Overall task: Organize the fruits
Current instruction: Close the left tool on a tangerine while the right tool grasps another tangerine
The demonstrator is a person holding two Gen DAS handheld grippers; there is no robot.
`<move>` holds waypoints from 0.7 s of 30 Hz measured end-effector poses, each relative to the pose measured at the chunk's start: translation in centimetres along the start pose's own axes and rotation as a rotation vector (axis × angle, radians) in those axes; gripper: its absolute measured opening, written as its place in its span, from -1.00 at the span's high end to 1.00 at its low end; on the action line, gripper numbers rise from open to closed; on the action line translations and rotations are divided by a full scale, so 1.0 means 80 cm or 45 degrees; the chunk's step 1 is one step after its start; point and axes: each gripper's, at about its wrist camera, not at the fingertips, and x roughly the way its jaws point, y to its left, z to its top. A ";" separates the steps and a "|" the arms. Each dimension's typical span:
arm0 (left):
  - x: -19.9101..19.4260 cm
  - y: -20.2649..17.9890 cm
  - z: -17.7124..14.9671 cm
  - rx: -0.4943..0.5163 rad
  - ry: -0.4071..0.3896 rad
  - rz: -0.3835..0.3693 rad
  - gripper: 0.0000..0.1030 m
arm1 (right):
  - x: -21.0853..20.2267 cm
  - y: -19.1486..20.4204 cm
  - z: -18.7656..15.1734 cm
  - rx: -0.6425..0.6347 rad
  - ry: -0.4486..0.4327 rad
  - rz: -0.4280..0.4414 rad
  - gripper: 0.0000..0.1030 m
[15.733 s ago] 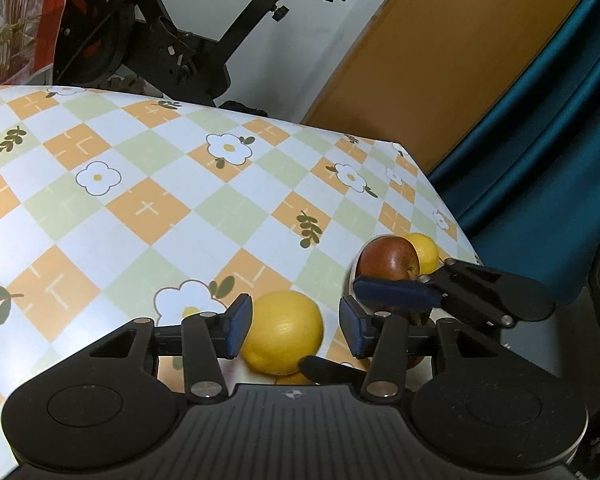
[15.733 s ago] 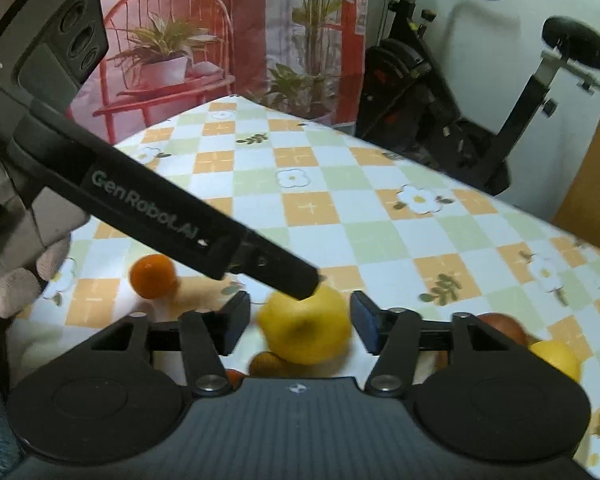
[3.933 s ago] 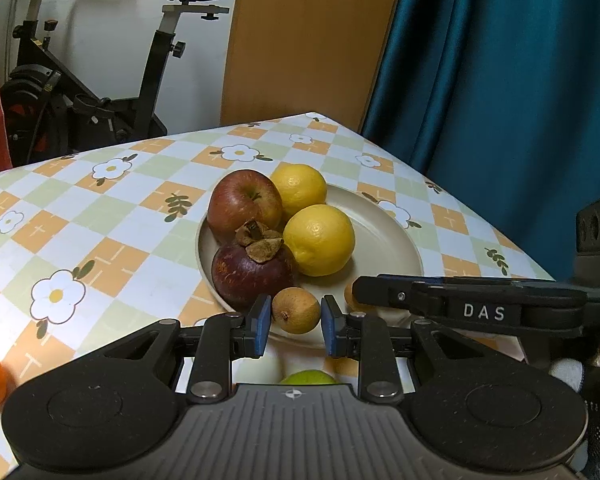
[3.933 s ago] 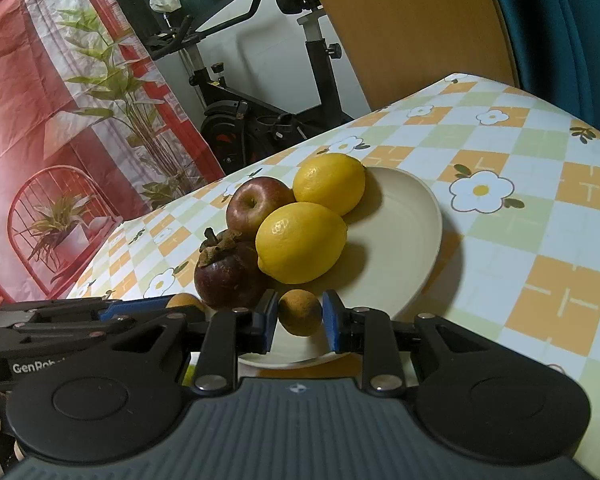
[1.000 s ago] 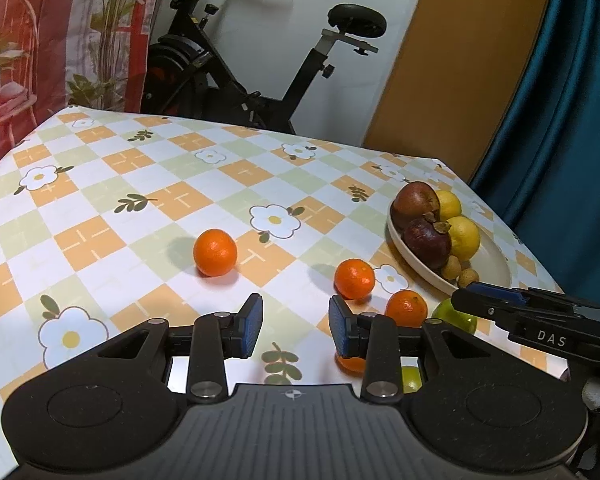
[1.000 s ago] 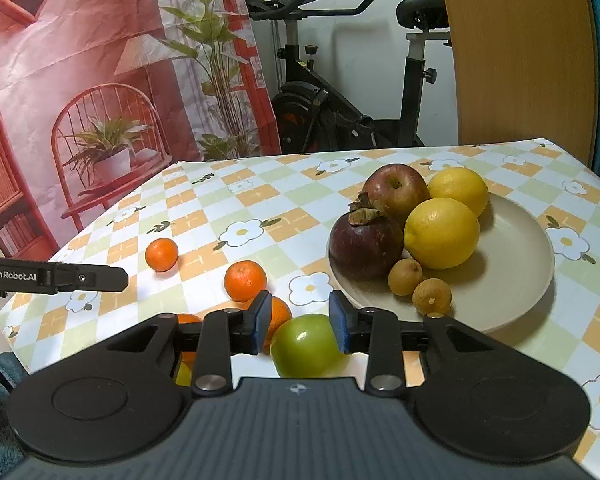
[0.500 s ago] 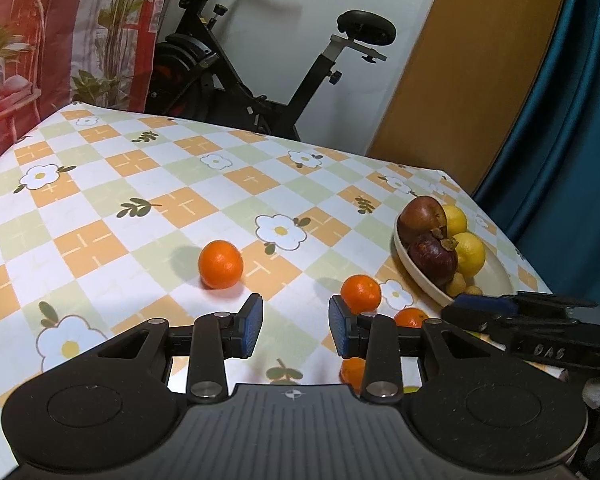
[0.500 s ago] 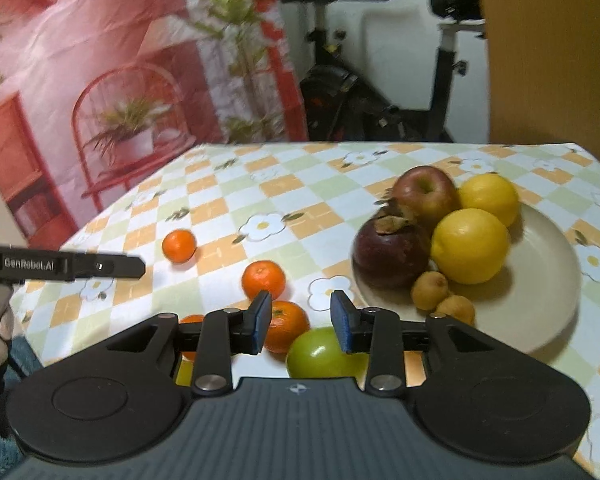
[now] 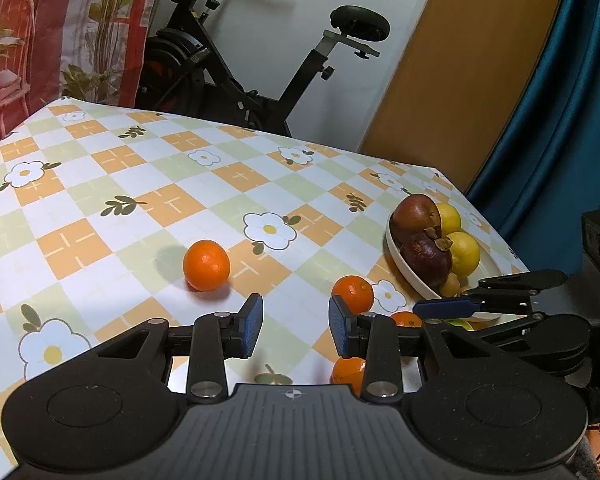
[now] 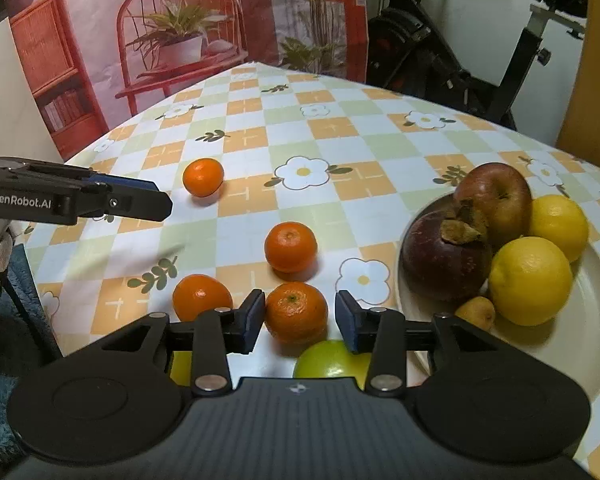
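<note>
The right gripper (image 10: 300, 320), jaws just widened and apart, frames a small orange mandarin (image 10: 296, 312) near the checked tablecloth's (image 10: 340, 140) near edge, beside the cream plate (image 10: 592, 332). The left gripper (image 9: 294, 326) is empty, jaws apart.

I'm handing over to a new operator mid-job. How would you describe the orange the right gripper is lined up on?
Start at the cream plate of fruit. Left of it, four oranges lie loose on the checked tablecloth. The target orange is the nearest to the plate, framed by the right gripper, whose just-widened jaws don't touch it, with a green fruit just below.
</note>
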 end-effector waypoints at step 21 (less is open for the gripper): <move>0.050 -0.023 0.026 0.028 0.121 -0.125 0.25 | 0.012 0.007 0.000 -0.046 0.069 0.016 0.21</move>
